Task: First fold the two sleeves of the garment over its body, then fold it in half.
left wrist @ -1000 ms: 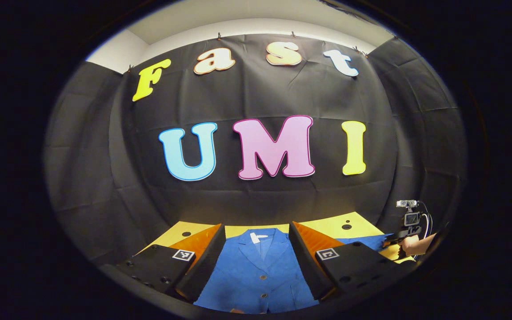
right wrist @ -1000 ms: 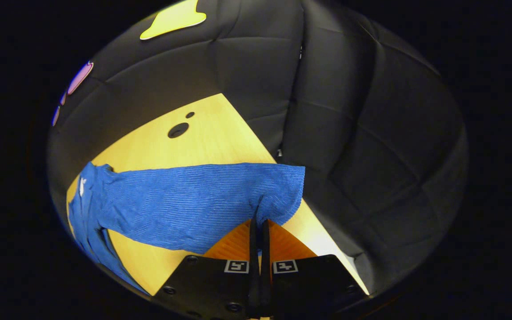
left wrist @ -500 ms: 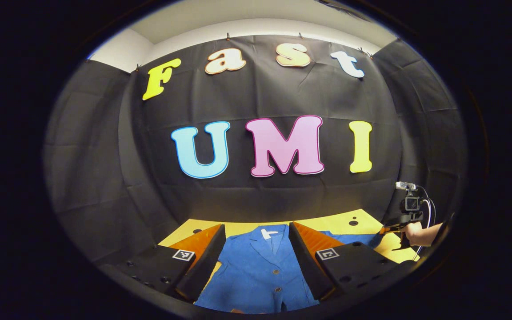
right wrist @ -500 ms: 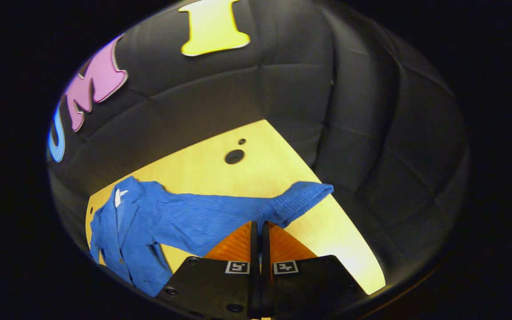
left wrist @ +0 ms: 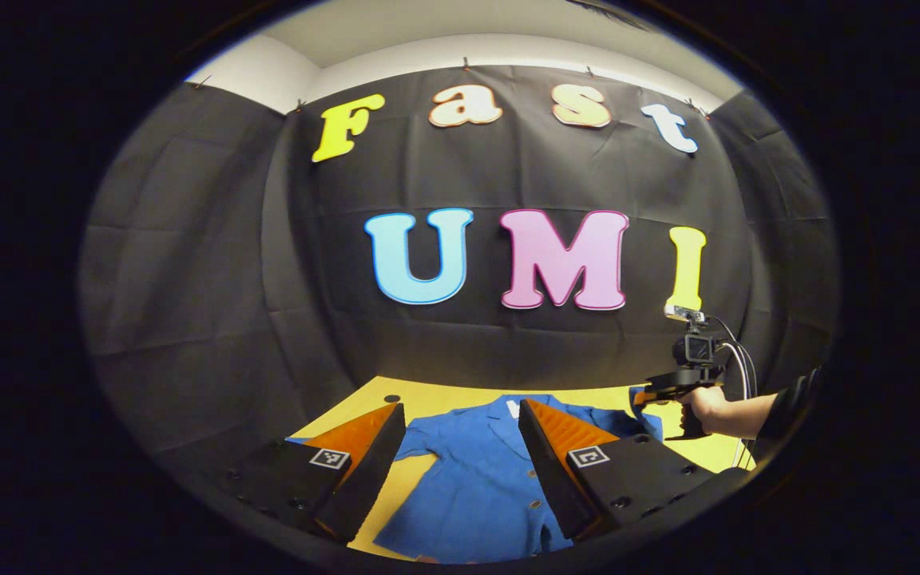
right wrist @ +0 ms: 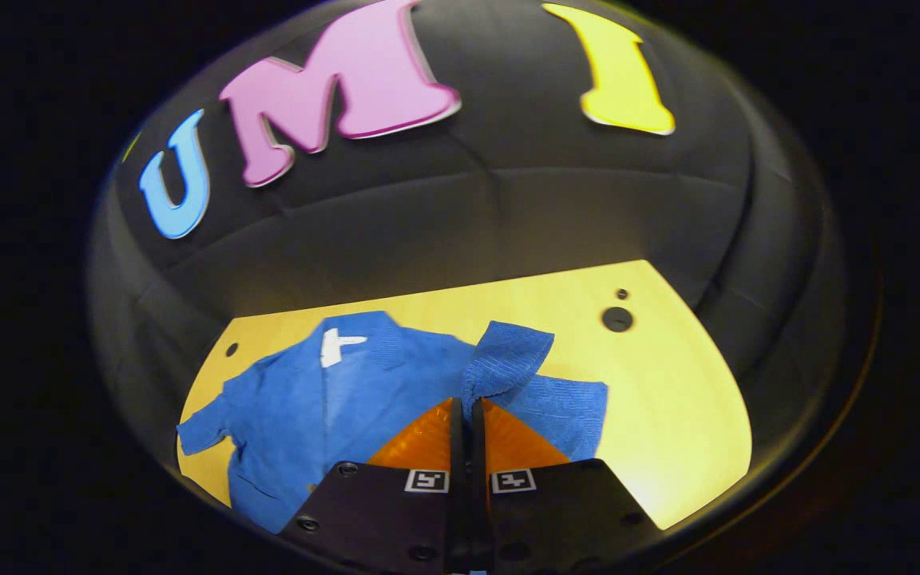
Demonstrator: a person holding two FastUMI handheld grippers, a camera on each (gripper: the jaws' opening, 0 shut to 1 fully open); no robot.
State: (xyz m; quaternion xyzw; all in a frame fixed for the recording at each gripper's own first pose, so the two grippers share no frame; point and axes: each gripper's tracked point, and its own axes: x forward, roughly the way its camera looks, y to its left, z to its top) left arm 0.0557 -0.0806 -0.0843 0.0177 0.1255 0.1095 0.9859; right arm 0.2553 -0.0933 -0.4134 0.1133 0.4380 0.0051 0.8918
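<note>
Two grippers work over a yellow wooden tabletop (right wrist: 684,399). In the right gripper view, the right gripper (right wrist: 466,407) has its fingers pressed together on a sleeve (right wrist: 508,359) of a blue ribbed jacket (right wrist: 324,407), lifting the cuff above the body. The jacket lies flat toward the tabletop's far left, with a white collar label (right wrist: 338,346). In the left gripper view, the left gripper (left wrist: 460,447) hovers with fingers wide apart above the buttoned jacket front. Round holes (right wrist: 616,319) mark the tabletop's far right corner.
</note>
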